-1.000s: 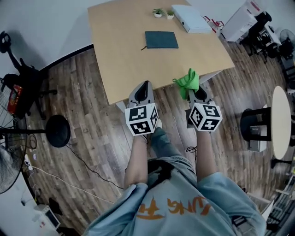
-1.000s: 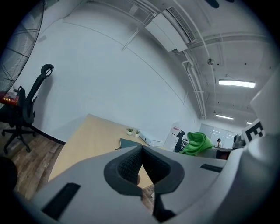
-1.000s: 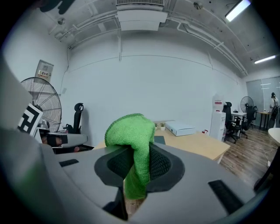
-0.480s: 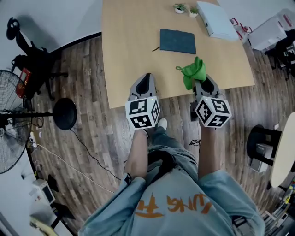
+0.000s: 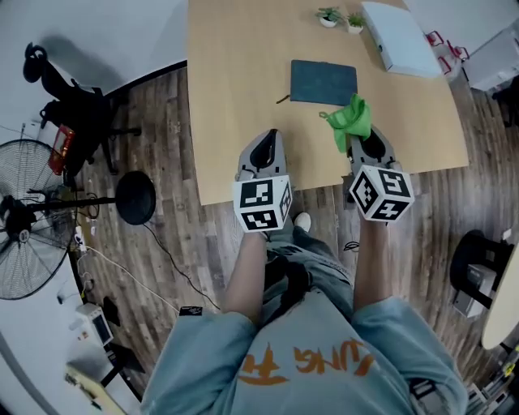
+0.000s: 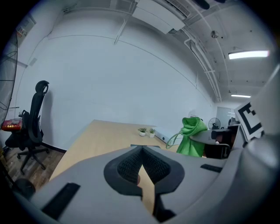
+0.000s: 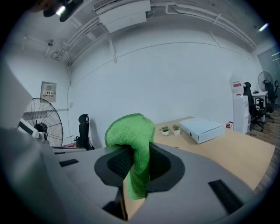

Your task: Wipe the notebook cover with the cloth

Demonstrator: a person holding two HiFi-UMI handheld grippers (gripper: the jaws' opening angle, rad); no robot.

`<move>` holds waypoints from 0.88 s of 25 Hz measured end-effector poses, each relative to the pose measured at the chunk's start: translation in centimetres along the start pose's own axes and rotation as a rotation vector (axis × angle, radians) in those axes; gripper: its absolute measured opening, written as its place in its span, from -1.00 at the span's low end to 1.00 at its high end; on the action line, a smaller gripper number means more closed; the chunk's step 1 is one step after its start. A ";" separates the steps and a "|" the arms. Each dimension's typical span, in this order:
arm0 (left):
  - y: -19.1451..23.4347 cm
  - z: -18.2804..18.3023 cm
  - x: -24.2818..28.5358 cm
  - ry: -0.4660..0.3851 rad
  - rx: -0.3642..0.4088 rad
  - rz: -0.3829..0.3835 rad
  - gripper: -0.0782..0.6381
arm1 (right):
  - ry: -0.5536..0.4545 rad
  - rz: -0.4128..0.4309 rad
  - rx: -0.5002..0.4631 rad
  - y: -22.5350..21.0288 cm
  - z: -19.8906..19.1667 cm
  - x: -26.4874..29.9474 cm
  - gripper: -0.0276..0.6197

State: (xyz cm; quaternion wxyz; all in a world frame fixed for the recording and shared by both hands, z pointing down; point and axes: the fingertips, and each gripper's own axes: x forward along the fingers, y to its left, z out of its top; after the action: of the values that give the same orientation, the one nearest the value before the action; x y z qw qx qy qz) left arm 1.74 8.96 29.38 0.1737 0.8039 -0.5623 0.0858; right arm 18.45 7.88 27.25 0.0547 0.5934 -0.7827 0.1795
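Observation:
A dark teal notebook (image 5: 323, 83) lies flat on the wooden table (image 5: 243, 81), toward its far middle. My right gripper (image 5: 362, 139) is shut on a green cloth (image 5: 351, 120), which sticks up and forward from its jaws just short of the notebook's near right corner. In the right gripper view the cloth (image 7: 133, 148) hangs pinched between the dark pads. My left gripper (image 5: 264, 147) hovers over the table's near edge, jaws shut and holding nothing. In the left gripper view that gripper (image 6: 141, 168) points across the table, and the cloth (image 6: 190, 137) shows at the right.
Two small potted plants (image 5: 340, 17) and a white box (image 5: 396, 36) stand at the table's far side. On the wooden floor at the left are a fan (image 5: 32, 243), a round black stand base (image 5: 135, 198) and a black office chair (image 5: 77, 121).
Both grippers have moved forward over the table's near edge. The green cloth now sits close to the notebook.

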 end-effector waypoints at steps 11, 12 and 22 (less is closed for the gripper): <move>2.2 -0.8 6.8 0.061 -0.062 -0.023 -0.73 | 0.081 0.005 0.025 -1.1 -0.7 6.5 -0.70; 2.9 -0.9 7.2 0.066 -0.071 -0.018 -0.73 | 0.083 0.012 0.023 -0.8 -0.5 7.2 -0.70; 8.0 -1.9 10.0 0.087 -0.165 0.000 -0.73 | 0.148 0.077 0.029 2.9 -2.2 14.0 -0.70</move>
State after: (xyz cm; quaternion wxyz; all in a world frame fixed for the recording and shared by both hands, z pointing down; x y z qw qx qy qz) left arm -2.13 -1.54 35.95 0.2638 0.7823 -0.5594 0.0739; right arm 11.40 -3.44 32.84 0.0966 0.5486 -0.7962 0.2363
